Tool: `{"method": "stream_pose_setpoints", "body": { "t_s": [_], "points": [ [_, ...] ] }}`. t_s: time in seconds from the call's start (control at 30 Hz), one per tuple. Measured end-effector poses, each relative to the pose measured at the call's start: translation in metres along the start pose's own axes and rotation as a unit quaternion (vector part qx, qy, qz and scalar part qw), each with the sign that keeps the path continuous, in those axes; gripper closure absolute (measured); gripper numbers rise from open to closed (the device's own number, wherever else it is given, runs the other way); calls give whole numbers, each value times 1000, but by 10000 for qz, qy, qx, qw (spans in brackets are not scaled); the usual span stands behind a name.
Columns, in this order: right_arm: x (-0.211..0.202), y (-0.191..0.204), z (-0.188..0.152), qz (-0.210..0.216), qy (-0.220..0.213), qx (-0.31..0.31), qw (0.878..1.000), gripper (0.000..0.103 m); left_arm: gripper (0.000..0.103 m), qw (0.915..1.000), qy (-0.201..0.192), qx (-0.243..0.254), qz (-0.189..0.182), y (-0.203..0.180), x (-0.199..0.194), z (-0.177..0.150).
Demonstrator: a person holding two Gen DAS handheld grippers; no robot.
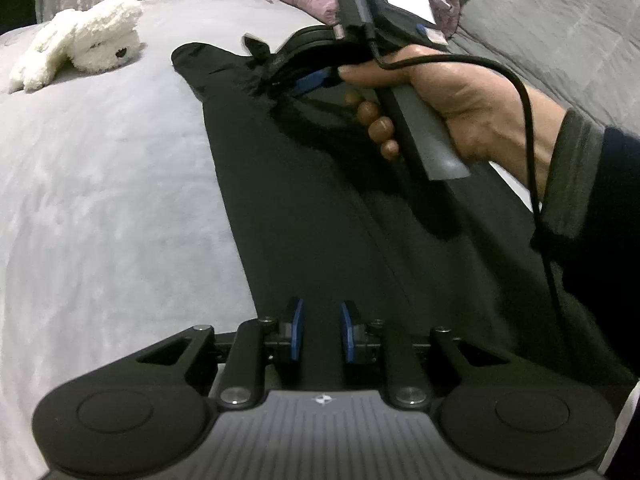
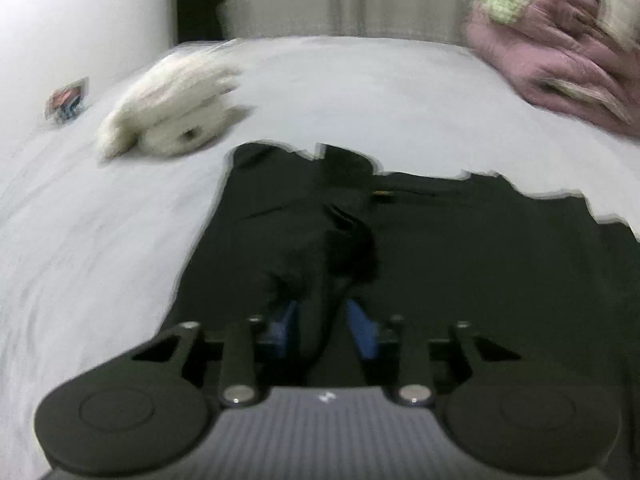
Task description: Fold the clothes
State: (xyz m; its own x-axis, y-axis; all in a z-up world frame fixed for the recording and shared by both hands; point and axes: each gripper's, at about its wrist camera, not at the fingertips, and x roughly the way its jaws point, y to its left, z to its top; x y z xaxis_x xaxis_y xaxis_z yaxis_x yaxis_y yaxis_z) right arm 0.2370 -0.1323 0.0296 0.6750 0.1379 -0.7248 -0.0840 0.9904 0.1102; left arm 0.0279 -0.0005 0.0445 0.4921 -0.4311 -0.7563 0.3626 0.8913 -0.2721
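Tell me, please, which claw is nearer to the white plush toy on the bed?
Right. The right claw is at the dark garment's far end, a short way from the white plush toy. The left claw sits at the garment's near end, much farther away.

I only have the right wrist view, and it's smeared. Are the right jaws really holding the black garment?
Observer: Yes. In the left wrist view the right gripper pinches a bunch of the black garment, raised above the grey bedspread.
Operator: And the left gripper?
Observer: The left gripper sits low over the garment's near end, jaws narrowly apart. I can't tell whether they pinch cloth.
Operator: Anything trailing near my right hand?
Observer: A black cable loops from the right gripper down past the wrist of the hand.
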Motion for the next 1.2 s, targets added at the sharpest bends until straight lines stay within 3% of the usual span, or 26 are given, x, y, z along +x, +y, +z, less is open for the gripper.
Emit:
{"method": "stream_pose_setpoints", "body": {
  "t_s": [0.23,0.33,0.4,0.43,0.5,0.57,0.63,0.67,0.7,0.73,0.87,0.93,1.03,1.1,1.2],
  "points": [
    [-12,-38,-13,-54,-249,1042,9942,80,85,10000,30,52,1,1,2,0],
    [-22,-34,-12,-183,-321,846,9957,77,85,10000,32,74,20,2,4,1],
    [-27,-31,-10,-9,-352,704,9969,77,85,9999,29,91,41,1,4,0],
    [-28,-31,-6,35,-372,702,9968,75,85,9999,30,94,46,1,4,0],
    [-23,-34,2,107,-343,796,9962,55,85,9999,33,84,45,1,4,-1],
    [-17,-38,10,181,-306,900,9953,53,85,10000,37,74,34,1,4,0],
    [-3,-36,12,155,-64,786,9968,58,85,10000,38,71,10,2,3,-1],
    [4,-33,12,117,60,646,9978,80,85,10000,40,58,-6,3,3,-1],
    [4,-31,10,63,54,530,9986,90,85,10000,42,41,-22,4,3,0],
    [2,-28,9,5,12,422,9991,93,85,10000,45,35,-29,5,3,0],
    [-21,-45,4,45,-441,1103,9929,95,85,10000,53,49,-21,5,2,0],
    [-12,-46,2,-127,-254,970,9949,95,85,10000,51,61,-18,5,2,-1],
    [0,-38,0,-350,-23,544,9979,89,84,10000,57,45,-48,8,3,-1],
    [-15,-35,1,-432,-282,478,9975,58,84,9999,61,-28,-87,10,3,0],
    [-45,-31,-4,-137,-626,417,9971,56,84,9997,79,-171,-139,15,2,1]
  ]
}}
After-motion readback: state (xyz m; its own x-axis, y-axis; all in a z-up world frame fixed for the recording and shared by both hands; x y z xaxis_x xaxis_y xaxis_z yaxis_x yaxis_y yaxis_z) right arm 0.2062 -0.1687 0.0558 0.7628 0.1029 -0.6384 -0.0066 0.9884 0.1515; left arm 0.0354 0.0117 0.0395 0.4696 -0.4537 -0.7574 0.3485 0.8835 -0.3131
